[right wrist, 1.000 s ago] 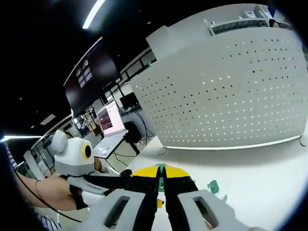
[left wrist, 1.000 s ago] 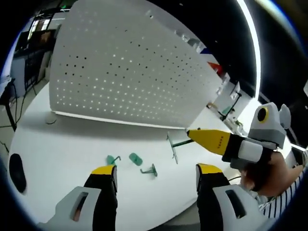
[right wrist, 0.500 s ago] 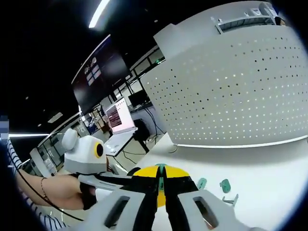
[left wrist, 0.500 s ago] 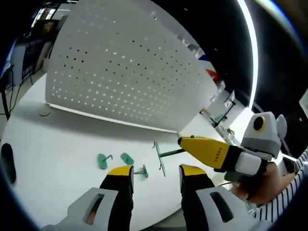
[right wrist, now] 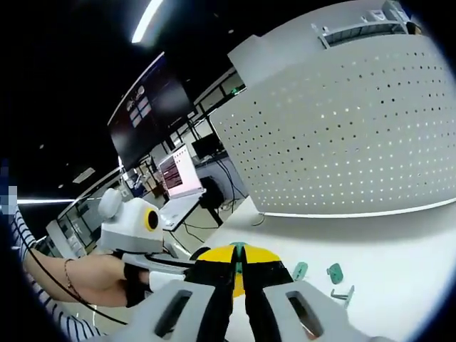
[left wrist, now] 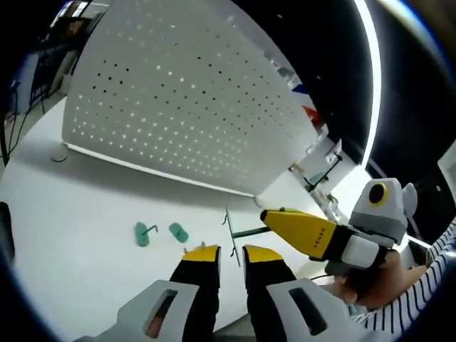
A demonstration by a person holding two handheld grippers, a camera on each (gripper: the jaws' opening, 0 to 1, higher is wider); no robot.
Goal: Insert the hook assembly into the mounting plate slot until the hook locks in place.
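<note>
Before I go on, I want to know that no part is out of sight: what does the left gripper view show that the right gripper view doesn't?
Left gripper view: the right gripper from the side, holding the hook by its rod, a flat plate on the rod's far end, and a striped sleeve.
Right gripper view: the left gripper in a hand, a lit screen, and a loose grey hook on the table.
Both: the white pegboard, the white table and two green pieces.

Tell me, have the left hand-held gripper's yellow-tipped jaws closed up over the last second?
Yes. The left hand-held gripper has narrowed its jaws to a slim gap, above the white table.
</note>
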